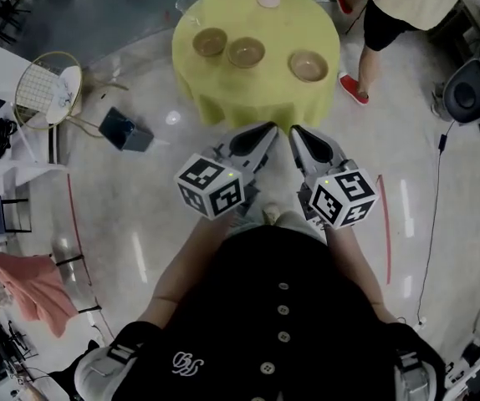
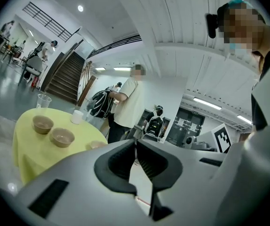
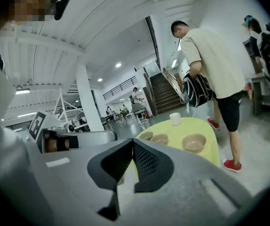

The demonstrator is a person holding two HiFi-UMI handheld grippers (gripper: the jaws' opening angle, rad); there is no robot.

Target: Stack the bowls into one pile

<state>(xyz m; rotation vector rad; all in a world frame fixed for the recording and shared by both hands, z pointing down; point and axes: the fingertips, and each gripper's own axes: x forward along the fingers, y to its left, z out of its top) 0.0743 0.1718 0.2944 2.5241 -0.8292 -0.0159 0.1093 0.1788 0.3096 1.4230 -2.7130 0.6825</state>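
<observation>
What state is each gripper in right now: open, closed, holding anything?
Left gripper: closed, holding nothing.
Right gripper: closed, holding nothing.

A polished grey floor [image 1: 140, 249] was observed, with a red line [image 1: 388, 232] marked along its right side. A round table under a yellow cloth [image 1: 257, 98] was found at the far centre. Beyond it, a dark staircase [image 2: 62, 81] was noted. A white ceiling [image 2: 172, 18] was lit by strip lights [image 2: 210, 103] and supported by a white column [image 3: 87, 102].
</observation>
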